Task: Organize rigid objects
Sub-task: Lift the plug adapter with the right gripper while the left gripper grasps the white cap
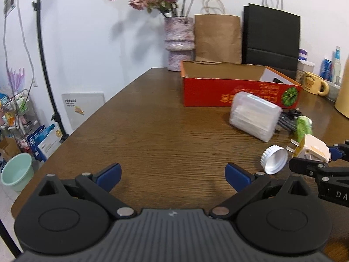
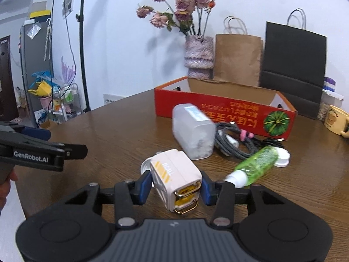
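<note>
My right gripper (image 2: 176, 187) is shut on a cream charger plug (image 2: 174, 175) with yellow USB ports, held just above the table; it also shows in the left wrist view (image 1: 314, 150). My left gripper (image 1: 173, 173) is open and empty over bare wood. A white bottle cap (image 1: 273, 158) lies beside the plug. A clear plastic box (image 2: 193, 128) lies on its side in front of the open red cardboard box (image 2: 209, 107). A green bottle (image 2: 257, 161) and grey cables (image 2: 231, 139) lie to the right.
A vase of dried flowers (image 2: 198, 54), a brown paper bag (image 2: 237, 59) and a black paper bag (image 2: 292, 65) stand behind the red box. A yellow mug (image 2: 337, 120) sits at the right. The table's left edge (image 1: 72, 135) drops to floor clutter.
</note>
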Demonstrator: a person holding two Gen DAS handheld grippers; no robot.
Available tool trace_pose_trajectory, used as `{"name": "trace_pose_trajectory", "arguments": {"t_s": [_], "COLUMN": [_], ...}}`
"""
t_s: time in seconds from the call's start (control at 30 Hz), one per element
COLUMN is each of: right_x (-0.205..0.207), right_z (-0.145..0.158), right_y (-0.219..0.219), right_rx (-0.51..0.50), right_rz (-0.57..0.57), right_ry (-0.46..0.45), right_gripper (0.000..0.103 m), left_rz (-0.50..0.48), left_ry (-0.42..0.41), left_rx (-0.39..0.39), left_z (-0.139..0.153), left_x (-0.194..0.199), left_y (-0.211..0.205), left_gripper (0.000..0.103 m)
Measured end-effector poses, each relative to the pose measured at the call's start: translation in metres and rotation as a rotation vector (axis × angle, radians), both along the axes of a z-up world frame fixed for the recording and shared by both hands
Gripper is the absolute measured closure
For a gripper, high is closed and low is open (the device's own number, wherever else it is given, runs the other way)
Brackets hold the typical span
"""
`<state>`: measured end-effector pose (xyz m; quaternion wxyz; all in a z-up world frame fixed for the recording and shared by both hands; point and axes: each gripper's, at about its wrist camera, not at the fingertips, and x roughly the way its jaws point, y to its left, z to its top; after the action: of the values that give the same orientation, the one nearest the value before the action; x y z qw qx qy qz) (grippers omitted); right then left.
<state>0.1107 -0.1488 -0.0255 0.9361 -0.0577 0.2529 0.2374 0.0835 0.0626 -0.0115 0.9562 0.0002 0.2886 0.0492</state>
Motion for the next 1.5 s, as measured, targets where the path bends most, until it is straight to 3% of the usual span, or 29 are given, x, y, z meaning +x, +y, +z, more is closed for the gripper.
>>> {"name": "trace_pose_trajectory", "arguments": {"t_s": [0.73, 1.23, 1.37, 1.43, 1.5], "right_x": [0.015, 0.037, 0.04, 0.04, 0.04], "right_z": [0.013, 0.005, 0.002, 0.001, 0.001], "right_y": [-0.077, -0.096, -0.097, -0.096, -0.096], "right_rx": [0.019, 0.024, 0.029, 0.029, 0.028], "right_rz": [-0.133, -0.168, -0.166, -0.165, -0.164], "right_ry": [-0.05, -0.024, -0.013, -0.013, -0.015], "right_gripper": [0.058, 0.058, 0.058, 0.058, 0.058], "left_rz": [-0.14, -0.056, -0.053, -0.052, -0.054], "left_ry": [0.007, 0.073, 0.077, 0.093, 0.116], "left_rx": [0.043, 0.069, 0.058, 0.046, 0.019], "left_z": [0.007, -0.016, -0.017, -0.019, -0.022], "left_x": [0.041, 0.067, 0.067, 0.068, 0.07], "left_y": [-0.092, -0.114, -0.112, -0.11, -0.106], "left_gripper": [0.0, 0.001, 0.019, 0.044, 0.062]}}
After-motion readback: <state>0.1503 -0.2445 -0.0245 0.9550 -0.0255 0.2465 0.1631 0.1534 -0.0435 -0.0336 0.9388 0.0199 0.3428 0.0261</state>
